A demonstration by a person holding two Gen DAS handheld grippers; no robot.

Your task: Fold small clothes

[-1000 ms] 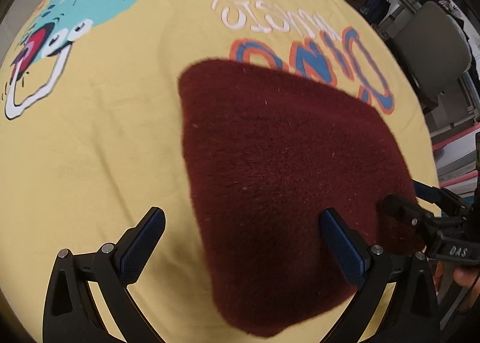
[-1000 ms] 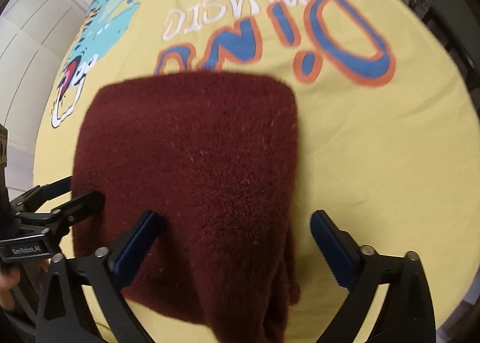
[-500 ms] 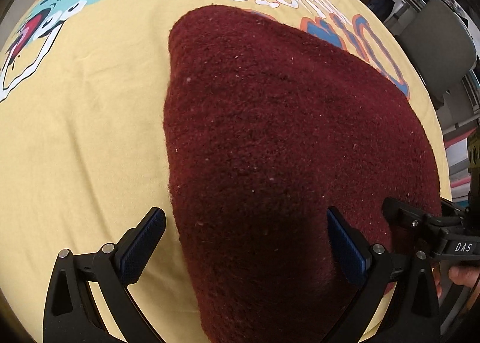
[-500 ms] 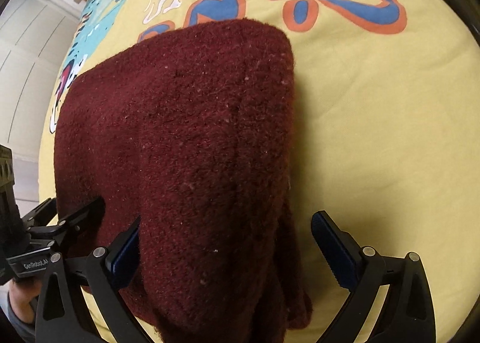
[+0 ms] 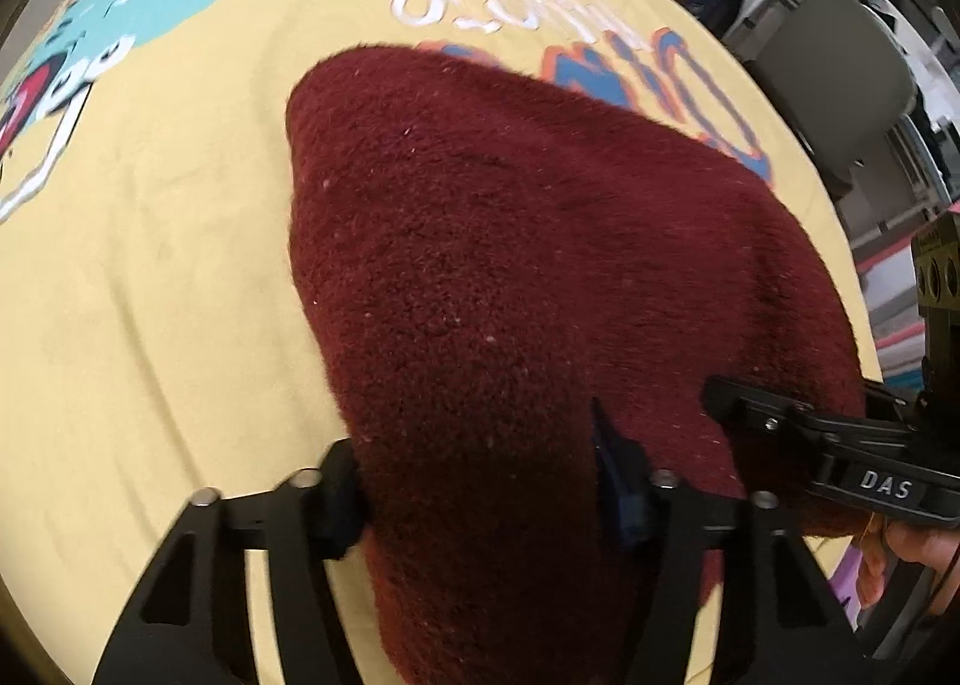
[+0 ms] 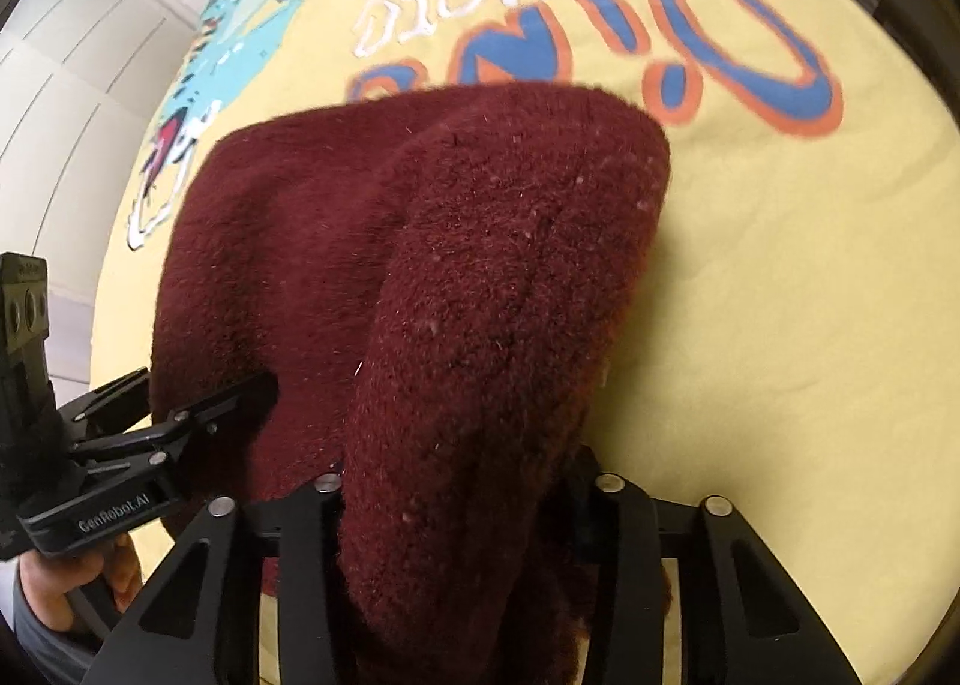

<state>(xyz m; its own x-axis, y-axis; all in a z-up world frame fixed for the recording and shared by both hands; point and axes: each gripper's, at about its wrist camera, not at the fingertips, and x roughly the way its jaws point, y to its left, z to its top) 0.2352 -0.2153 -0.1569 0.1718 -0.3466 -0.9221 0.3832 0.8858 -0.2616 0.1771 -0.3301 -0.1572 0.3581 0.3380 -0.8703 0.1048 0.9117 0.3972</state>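
Mostly fuzzy, bunched maroon garment

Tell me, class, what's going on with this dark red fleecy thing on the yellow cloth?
A person holds a gripper in each hand. The left gripper and right gripper have both just been closing on the near edge of the dark red fleece garment, bunching it between their jaws. It lies on a yellow printed cloth.

Room around the bunched cloth

I'm seeing the maroon garment filling the centre and lower frame, blocking passage there; the yellow printed sheet is lying bare at the left of the left wrist view and at the right of the right wrist view.
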